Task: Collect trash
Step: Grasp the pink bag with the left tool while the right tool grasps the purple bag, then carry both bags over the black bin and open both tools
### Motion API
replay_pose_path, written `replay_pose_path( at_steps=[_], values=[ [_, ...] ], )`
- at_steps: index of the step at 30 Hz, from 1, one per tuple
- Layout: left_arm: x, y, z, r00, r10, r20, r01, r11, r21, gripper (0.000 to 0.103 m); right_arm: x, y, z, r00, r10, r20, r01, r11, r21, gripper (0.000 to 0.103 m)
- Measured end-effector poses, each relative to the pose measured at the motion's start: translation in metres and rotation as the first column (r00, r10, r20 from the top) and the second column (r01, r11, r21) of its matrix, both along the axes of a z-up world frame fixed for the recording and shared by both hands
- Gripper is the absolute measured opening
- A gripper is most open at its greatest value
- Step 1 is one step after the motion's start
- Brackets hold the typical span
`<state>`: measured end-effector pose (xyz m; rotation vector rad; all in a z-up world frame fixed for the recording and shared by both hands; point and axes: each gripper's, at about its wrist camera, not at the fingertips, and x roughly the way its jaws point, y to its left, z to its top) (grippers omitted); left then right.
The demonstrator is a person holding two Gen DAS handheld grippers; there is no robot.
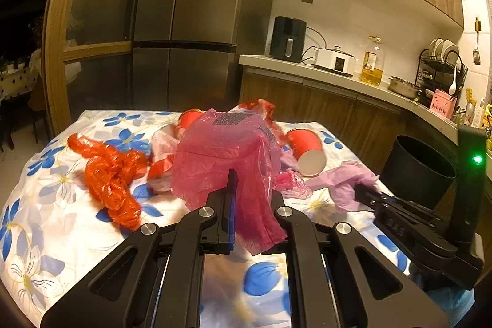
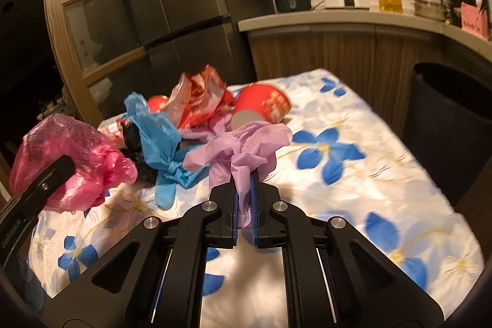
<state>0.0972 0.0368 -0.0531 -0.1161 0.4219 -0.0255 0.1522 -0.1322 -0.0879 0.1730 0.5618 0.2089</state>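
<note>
Left wrist view: the left gripper [image 1: 246, 199] is clamped on a pink plastic bag [image 1: 224, 156], which bulges ahead of the fingers and drapes over the right one. Only this view shows a twisted orange bag [image 1: 110, 174] lying on the floral tablecloth [image 1: 61, 235], left of the pink bag, and a red paper cup [image 1: 307, 152] on its side. Right wrist view: the right gripper [image 2: 244, 202] has its fingers pressed on a lilac plastic bag [image 2: 240, 146], a strip of which runs down between the blue pads. Only this view shows a blue bag [image 2: 160, 137] just left of the lilac one. A black bin [image 2: 452, 125] stands beside the table's right edge.
</note>
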Motion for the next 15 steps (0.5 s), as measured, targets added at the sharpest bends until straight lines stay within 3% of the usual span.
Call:
replay_pose_path(
  at_steps=[15],
  values=[
    [0.023,-0.089,0.035,0.988,-0.145,0.05,0.143,0.989,0.04,0.009,-0.034,-0.085,0.046,0.988,-0.098,0.118,0.099,0.995,-0.008,0.006]
  ],
)
